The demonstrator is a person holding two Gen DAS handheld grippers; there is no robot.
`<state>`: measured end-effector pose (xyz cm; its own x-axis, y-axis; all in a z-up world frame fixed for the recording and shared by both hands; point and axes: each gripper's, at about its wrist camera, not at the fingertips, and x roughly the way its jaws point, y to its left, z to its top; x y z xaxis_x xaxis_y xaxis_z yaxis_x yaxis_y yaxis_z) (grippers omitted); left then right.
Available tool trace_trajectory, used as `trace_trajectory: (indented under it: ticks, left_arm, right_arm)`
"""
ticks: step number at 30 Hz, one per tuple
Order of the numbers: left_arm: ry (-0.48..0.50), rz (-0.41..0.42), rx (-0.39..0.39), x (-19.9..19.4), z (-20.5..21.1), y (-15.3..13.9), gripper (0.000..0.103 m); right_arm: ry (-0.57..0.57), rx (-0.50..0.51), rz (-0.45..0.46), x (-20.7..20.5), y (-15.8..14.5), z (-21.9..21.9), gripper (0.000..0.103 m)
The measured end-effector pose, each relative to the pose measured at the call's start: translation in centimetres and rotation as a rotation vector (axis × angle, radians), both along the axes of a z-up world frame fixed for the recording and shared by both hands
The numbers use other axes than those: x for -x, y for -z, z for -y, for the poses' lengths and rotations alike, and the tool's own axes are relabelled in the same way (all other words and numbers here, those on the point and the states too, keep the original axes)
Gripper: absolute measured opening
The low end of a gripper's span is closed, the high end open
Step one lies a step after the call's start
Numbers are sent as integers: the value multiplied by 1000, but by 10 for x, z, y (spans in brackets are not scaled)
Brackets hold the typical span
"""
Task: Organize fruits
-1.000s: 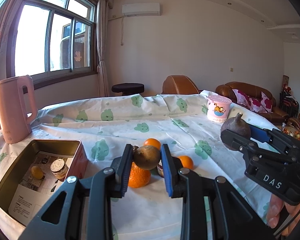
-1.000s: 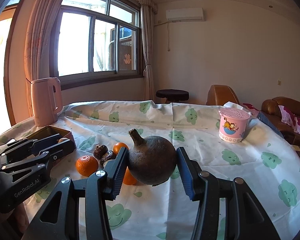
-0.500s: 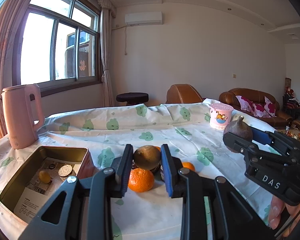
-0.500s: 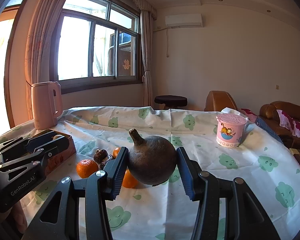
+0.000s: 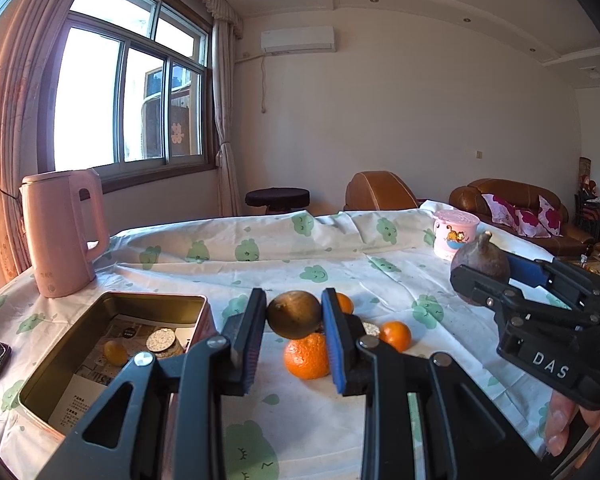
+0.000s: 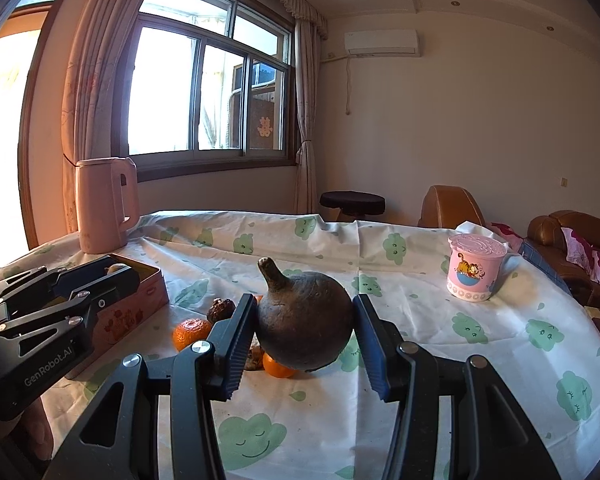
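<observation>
Across patterned tablecloth (image 5: 380,272): oranges (image 5: 307,356), tin box (image 5: 112,344), pink kettle (image 5: 62,232)

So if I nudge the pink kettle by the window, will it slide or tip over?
The pink kettle is tall and narrow, so a high push would likely tip it. The wrinkled tablecloth may snag its base. How full it is cannot be seen.

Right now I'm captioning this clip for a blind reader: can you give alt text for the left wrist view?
The left gripper holds a small brown round fruit above mandarins on a cloud-print tablecloth. At left, an open metal tin and a pink kettle; at right, the right gripper holds a dark fruit with a stem.
</observation>
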<state>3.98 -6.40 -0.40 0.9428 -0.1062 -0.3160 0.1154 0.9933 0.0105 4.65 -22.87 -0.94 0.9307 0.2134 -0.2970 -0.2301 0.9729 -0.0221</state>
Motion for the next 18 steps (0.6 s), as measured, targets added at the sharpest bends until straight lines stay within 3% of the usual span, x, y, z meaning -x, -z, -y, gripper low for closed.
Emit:
trace_trajectory:
  ticks: [18]
  left_arm:
    - [-146, -69, 30, -8, -74, 1, 30]
  right_arm:
    - [-173, 28, -1, -11, -27, -70, 51]
